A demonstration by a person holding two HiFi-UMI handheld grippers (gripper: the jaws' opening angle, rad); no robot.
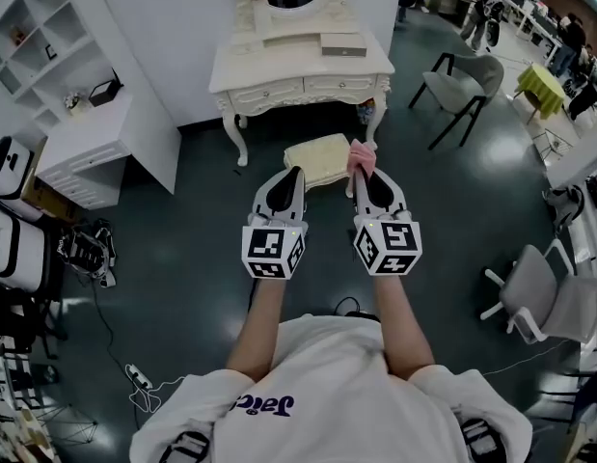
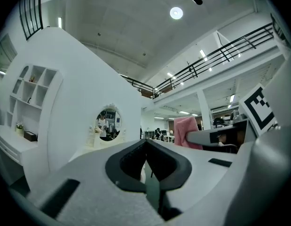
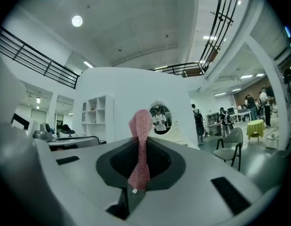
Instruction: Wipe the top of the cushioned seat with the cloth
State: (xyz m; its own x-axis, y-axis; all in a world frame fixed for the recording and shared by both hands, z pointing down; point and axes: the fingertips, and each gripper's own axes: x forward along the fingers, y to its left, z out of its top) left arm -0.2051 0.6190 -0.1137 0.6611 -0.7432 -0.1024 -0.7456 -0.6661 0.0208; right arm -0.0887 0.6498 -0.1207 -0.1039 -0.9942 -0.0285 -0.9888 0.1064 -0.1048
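Pink knit cloth [image 3: 140, 140] is being gripped by my right gripper [image 3: 138, 150]. Its jaws are clenching on the fabric, and one end is standing up above the tips. In the head view the same cloth [image 1: 361, 156] is bunching at the tip of the right gripper [image 1: 360, 176] and is showing over the right edge of the cushioned seat [image 1: 315, 160]. Whether it is touching the cushion, I cannot tell.

My left gripper [image 2: 146, 146] is holding nothing, and its jaws are pressing together with no item between them. In the head view the left gripper [image 1: 295, 175] is lying just beside the right one. Both are pointing forward toward the seat, and the left tip is showing over the seat's near left edge.

The seat is cream-coloured and is standing on the dark floor [image 1: 182, 258] in front of a white dressing table [image 1: 269, 61]. In the left gripper view the cloth [image 2: 186, 131] is showing to the right, sticking out of the other gripper. A grey chair [image 1: 460, 87] is standing well apart, to the right of the dressing table.
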